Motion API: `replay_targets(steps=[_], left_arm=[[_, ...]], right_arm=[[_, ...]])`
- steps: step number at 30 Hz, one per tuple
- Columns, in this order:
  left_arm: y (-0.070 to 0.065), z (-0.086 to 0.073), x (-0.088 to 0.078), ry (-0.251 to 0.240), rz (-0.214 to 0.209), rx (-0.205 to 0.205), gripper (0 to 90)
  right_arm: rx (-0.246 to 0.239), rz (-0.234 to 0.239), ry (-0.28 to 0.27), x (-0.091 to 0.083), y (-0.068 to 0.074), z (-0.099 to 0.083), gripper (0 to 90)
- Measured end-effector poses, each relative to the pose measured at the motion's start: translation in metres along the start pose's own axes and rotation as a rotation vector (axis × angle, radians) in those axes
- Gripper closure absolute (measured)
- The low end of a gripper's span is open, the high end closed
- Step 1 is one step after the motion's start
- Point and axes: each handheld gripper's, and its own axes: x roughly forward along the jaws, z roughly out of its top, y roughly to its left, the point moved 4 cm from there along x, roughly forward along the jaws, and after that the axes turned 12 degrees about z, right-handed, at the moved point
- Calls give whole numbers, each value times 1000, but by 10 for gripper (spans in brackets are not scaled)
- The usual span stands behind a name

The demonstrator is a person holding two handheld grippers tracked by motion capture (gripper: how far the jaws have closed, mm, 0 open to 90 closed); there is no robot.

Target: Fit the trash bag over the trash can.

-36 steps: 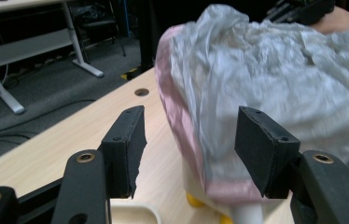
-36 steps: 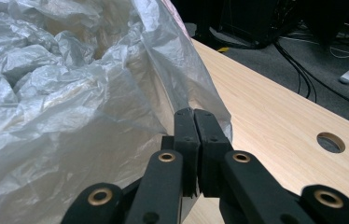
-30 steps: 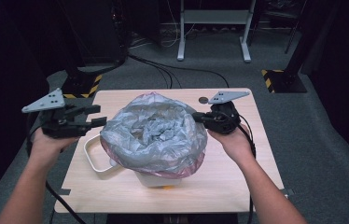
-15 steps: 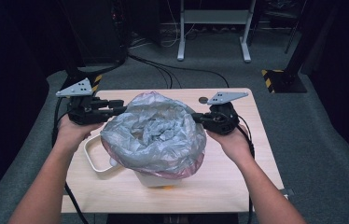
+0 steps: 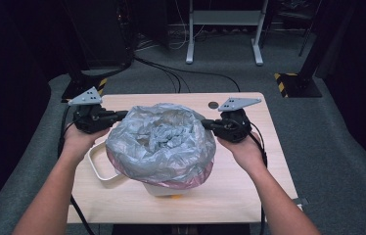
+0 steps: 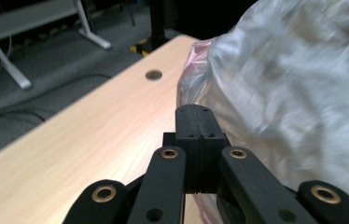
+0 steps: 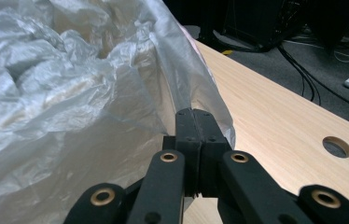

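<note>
On the table (image 5: 122, 205), the bag (image 5: 164, 142) sits between both tools.

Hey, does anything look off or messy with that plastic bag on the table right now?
Nothing spilled or torn. The grey plastic bag lies crumpled and bunched over a white bin, with a pink liner peeking out beneath, so it sits unevenly.

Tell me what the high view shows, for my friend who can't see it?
A person's two hands hold black grippers at either side of a crumpled grey plastic bag on a wooden table. The left gripper and right gripper each meet the bag's edge, jaws shut. A white container sticks out beneath the bag.
</note>
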Motion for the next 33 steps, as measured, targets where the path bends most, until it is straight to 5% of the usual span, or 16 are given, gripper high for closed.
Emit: replay_targets(steps=[8,15,20,25,33], left_arm=[[0,-30,14,79,10,-17,899],[3,-37,-1,34,11,-56,894],[10,-34,-21,-32,70,-116,595],[9,-31,-46,-62,95,-103,495],[-12,-29,-74,-74,55,-59,434]], right_arm=[[4,8,29,8,0,-6,900],[9,13,37,7,0,-10,900],[24,-6,6,-1,1,-11,729],[20,-27,-27,-17,5,-11,626],[5,-28,-62,-42,20,-12,545]])
